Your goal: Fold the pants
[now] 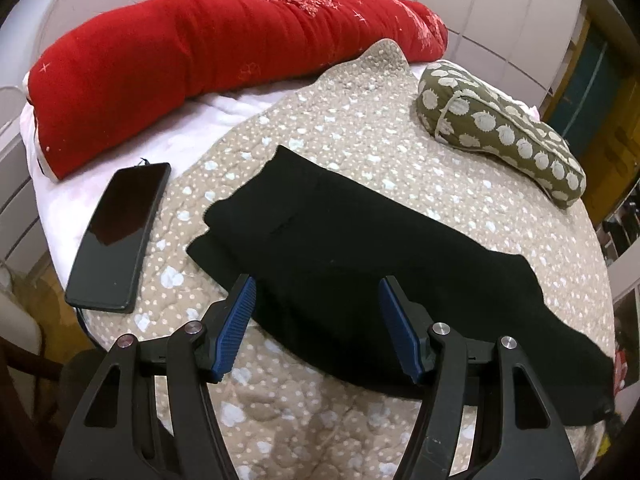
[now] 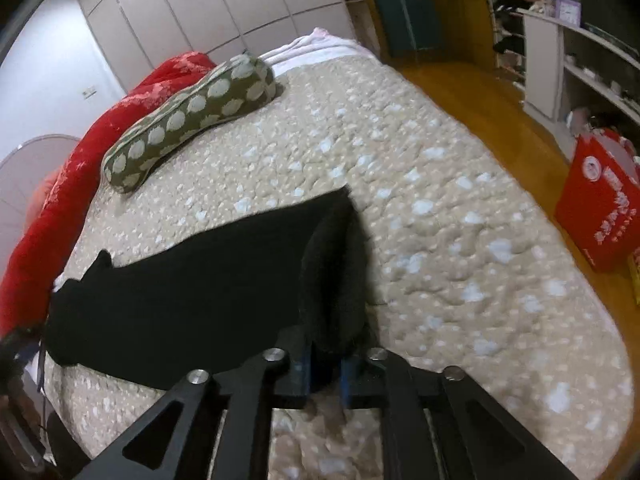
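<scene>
On the quilt (image 1: pixel 360 128), left hand-held gripper (image 1: pixel 318 286) gapes empty; right hand-held gripper (image 2: pixel 326 354) pinches black pants (image 2: pixel 192 280).

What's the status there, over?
Left gripper open above the black pants. Right gripper pinching a raised fold at the pants' end. Phone beside them, not touching.
</scene>
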Demonstrator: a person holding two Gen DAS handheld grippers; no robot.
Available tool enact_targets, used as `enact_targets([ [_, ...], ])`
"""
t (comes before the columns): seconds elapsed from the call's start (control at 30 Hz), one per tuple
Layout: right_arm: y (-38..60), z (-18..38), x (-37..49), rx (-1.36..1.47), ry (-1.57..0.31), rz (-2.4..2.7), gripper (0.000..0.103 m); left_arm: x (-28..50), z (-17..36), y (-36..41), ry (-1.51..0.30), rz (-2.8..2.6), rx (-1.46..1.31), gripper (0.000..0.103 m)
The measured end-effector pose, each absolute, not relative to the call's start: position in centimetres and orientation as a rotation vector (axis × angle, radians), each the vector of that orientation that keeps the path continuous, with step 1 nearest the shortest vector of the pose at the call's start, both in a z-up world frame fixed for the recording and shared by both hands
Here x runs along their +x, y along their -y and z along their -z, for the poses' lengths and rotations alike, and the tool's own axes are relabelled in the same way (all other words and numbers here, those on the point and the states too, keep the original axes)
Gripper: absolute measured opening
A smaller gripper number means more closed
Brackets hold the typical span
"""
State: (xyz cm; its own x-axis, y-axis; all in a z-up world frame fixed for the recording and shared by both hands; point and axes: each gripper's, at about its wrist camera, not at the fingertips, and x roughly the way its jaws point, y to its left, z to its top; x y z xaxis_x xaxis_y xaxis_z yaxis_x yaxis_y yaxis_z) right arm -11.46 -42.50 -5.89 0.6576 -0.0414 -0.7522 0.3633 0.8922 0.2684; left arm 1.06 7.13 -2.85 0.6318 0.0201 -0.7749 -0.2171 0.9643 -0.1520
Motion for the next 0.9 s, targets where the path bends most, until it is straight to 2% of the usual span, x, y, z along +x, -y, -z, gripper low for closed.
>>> enact_targets([
  [0.1,42.0,2.7,-12.0,0.328,-0.758,0.333,0.025,0.9,2.7,-8.3,-0.856,-0.178,-0.248,0.063],
  [0.23,37.8,-0.1,-9.4,0.352,-0.676,0.077,0.029,1.5,3.1,-10.1,-0.863,-0.215,-0.284,0.063],
  [0.4,28.2,2.1,0.0,0.305,-0.785,-0.228,0.029,2.1,4.1,-11.6,-0.889,-0.261,-0.283,0.063],
  [0.63,21.8,5.8,9.9,0.328,-0.929,-0.357,0.029,2.5,5.2,-11.2,-0.917,-0.237,-0.263,0.063],
  [0.67,21.4,6.1,10.3,0.338,-0.936,-0.384,0.027,2.6,5.4,-11.1,-0.921,-0.228,-0.261,0.063],
  [0.7,20.9,6.2,10.6,0.335,-0.934,-0.402,0.02,2.6,5.6,-11.1,-0.925,-0.223,-0.261,0.063],
  [0.77,19.7,5.7,10.1,0.198,-0.905,-0.355,0.011,2.6,6.1,-11.3,-0.934,-0.218,-0.274,0.064],
  [0.83,18.9,5.1,9.9,0.138,-0.886,-0.336,0.009,2.6,6.4,-11.5,-0.933,-0.221,-0.289,0.071],
  [0.9,18.9,5.1,10.2,0.103,-0.869,-0.285,0.007,2.6,6.6,-11.6,-0.926,-0.223,-0.298,0.072],
])
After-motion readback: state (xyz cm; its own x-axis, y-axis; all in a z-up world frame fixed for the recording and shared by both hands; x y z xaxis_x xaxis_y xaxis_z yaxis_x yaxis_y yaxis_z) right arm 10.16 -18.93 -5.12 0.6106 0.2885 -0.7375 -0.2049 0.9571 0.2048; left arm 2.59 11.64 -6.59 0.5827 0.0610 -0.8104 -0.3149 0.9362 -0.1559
